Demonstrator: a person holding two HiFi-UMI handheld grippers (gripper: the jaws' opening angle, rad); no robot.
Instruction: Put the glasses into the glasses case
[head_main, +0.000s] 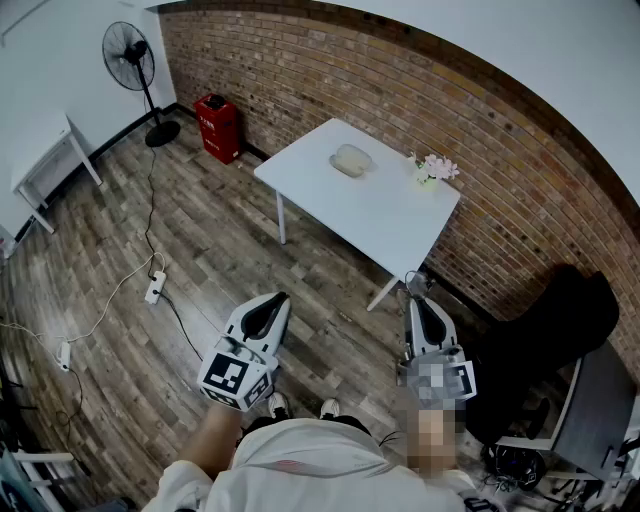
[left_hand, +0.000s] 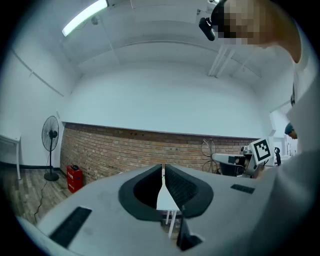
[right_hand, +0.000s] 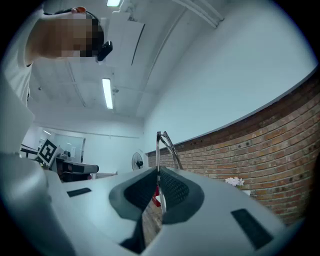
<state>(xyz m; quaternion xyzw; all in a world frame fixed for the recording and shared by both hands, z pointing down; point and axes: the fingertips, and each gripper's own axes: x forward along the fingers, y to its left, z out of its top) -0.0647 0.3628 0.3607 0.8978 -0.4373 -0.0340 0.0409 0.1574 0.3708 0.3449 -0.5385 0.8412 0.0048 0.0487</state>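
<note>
White table (head_main: 370, 205) w/ beige glasses case (head_main: 351, 160) & small flower pot (head_main: 432, 170) on top.

Glasses case (head_main: 351, 160) left of flowers (head_main: 432, 169), both on table (head_main: 380, 215).

No legible text, no brands, no numbers, no signs

Even cool light from ceiling tube (right_hand: 107, 93); soft shadows; strong fisheye bending; dark vignetted corners
</note>
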